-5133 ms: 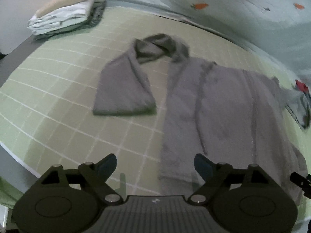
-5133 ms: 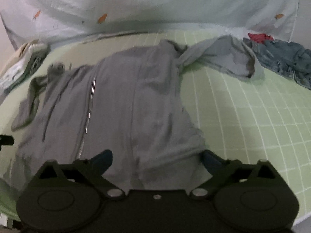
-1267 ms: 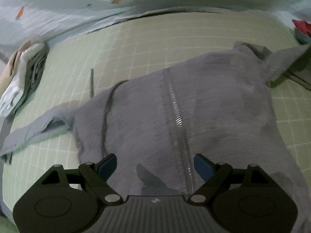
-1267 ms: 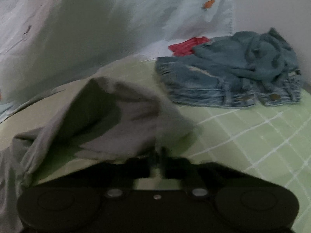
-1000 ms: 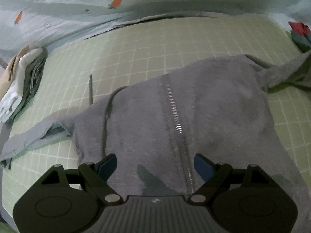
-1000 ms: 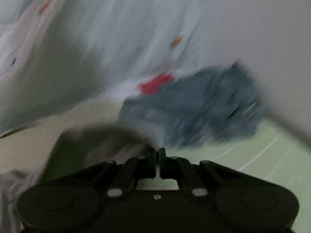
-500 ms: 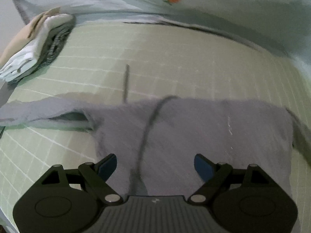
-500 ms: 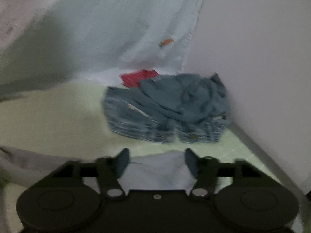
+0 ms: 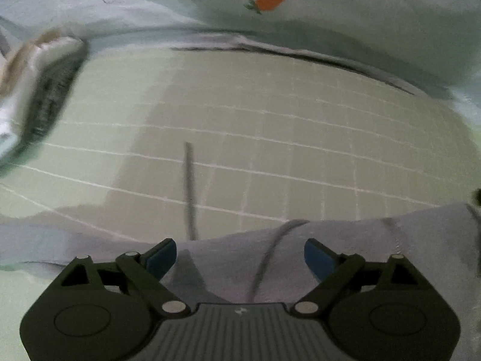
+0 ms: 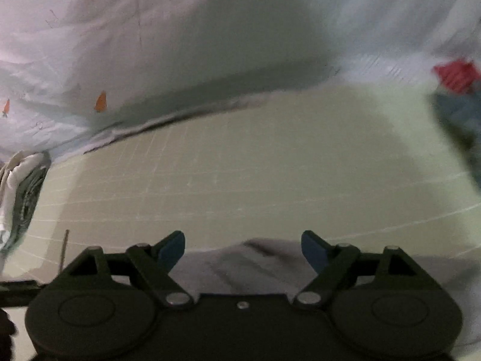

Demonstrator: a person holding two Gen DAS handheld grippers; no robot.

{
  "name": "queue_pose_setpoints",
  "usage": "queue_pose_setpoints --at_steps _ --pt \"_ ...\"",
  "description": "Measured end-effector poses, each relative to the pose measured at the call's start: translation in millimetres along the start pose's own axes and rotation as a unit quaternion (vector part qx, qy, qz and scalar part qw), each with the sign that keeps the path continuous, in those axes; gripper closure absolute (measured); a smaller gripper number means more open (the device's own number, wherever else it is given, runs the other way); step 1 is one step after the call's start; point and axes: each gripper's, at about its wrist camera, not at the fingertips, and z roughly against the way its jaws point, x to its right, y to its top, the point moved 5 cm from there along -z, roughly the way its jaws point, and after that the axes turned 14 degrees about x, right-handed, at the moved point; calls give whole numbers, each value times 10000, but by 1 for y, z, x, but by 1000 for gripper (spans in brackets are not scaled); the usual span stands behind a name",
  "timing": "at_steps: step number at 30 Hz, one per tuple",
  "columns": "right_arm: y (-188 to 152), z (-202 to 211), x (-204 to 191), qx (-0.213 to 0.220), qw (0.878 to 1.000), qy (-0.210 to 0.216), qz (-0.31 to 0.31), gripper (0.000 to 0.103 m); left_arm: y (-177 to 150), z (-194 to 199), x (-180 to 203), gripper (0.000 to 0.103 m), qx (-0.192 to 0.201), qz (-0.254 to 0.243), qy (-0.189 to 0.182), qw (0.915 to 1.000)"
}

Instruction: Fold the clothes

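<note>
Jaws on both grippers stand wide with nothing between them, the right gripper's point(image 10: 242, 246) having just been opening. The grey hoodie point(image 9: 345, 258) lies flat on the green checked bed point(image 9: 270, 138), its top edge running crosswise just below both grippers. The left gripper point(image 9: 239, 255) tilts steeply down over the hoodie's cord point(image 9: 188, 186).

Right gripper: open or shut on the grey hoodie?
Open. The right gripper has just been opening; its blue fingers stand wide apart above the grey hoodie, pinching nothing.
</note>
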Motion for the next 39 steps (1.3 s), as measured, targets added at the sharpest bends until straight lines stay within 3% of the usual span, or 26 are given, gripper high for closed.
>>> queue_pose_setpoints --at_steps 5,8,9,11,12,14,16,18,19,23,27,32,39 --pt "-30 -24 -16 -531 9985 -65 78 17 -9 -21 10 0 -108 -14 -165 9998" --pt "-38 -25 -18 -415 9989 -100 217 14 -11 -25 19 2 5 -83 -149 9999" --pt "-37 -25 -18 -373 9989 -76 259 18 -12 -26 21 5 33 -53 -190 9998" --pt "-36 -26 -18 -278 9992 59 268 64 -12 -23 23 19 140 -79 43 9999" --pt "-35 -25 -19 -290 9992 214 178 80 -13 -21 24 40 200 -106 159 9996" --pt "-32 -13 -21 -138 9989 380 217 84 -12 -11 22 94 304 -152 300 9990" --pt "-28 5 -24 127 9981 455 397 85 -11 1 10 99 336 354 148 9987" --pt "-23 30 -28 413 9961 526 581 85 -10 20 -4 99 430 938 -84 9946" --pt "-21 47 -31 545 9948 572 636 85 -9 31 -8 99 524 980 -95 9938" --pt "-27 109 -36 897 9905 739 735 86 -17 88 -10 99 1019 637 -68 9927" --pt "-55 158 -35 877 9900 789 775 87 -46 138 -12 99 1138 439 -50 9925" --pt "-100 193 -28 540 9942 710 604 88 -103 166 -22 99 686 409 13 9968" --pt "-161 205 -16 -81 9990 440 97 90 -170 166 -33 99 -86 494 26 9987"
